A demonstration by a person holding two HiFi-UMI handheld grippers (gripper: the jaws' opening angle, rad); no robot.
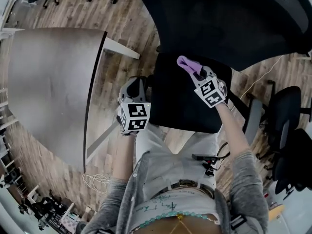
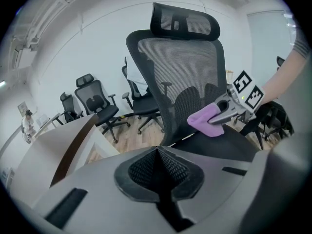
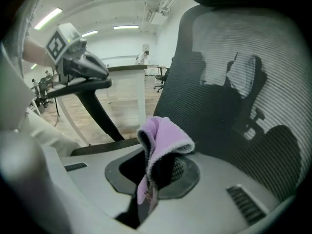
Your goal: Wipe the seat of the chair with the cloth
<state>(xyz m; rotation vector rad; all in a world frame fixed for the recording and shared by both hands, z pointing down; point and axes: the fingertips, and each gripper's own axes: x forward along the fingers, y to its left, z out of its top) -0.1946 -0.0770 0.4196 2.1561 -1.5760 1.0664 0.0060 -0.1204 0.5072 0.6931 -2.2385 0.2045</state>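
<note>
A black office chair with a mesh back (image 1: 229, 21) stands in front of me, its dark seat (image 1: 183, 101) below my hands. My right gripper (image 1: 196, 73) is shut on a folded purple cloth (image 1: 185, 64) and holds it just above the rear of the seat. In the right gripper view the cloth (image 3: 161, 145) bulges out of the jaws in front of the mesh back (image 3: 243, 96). My left gripper (image 1: 136, 84) hovers at the seat's left edge, shut and empty. From the left gripper view the right gripper (image 2: 229, 110) and the cloth (image 2: 207, 120) show over the seat (image 2: 229, 145).
A grey curved table (image 1: 48, 87) with white legs lies to the left of the chair. More black office chairs (image 1: 287, 130) crowd the right side, and others (image 2: 97, 104) stand by the far wall. A cable (image 1: 263, 79) runs over the wood floor.
</note>
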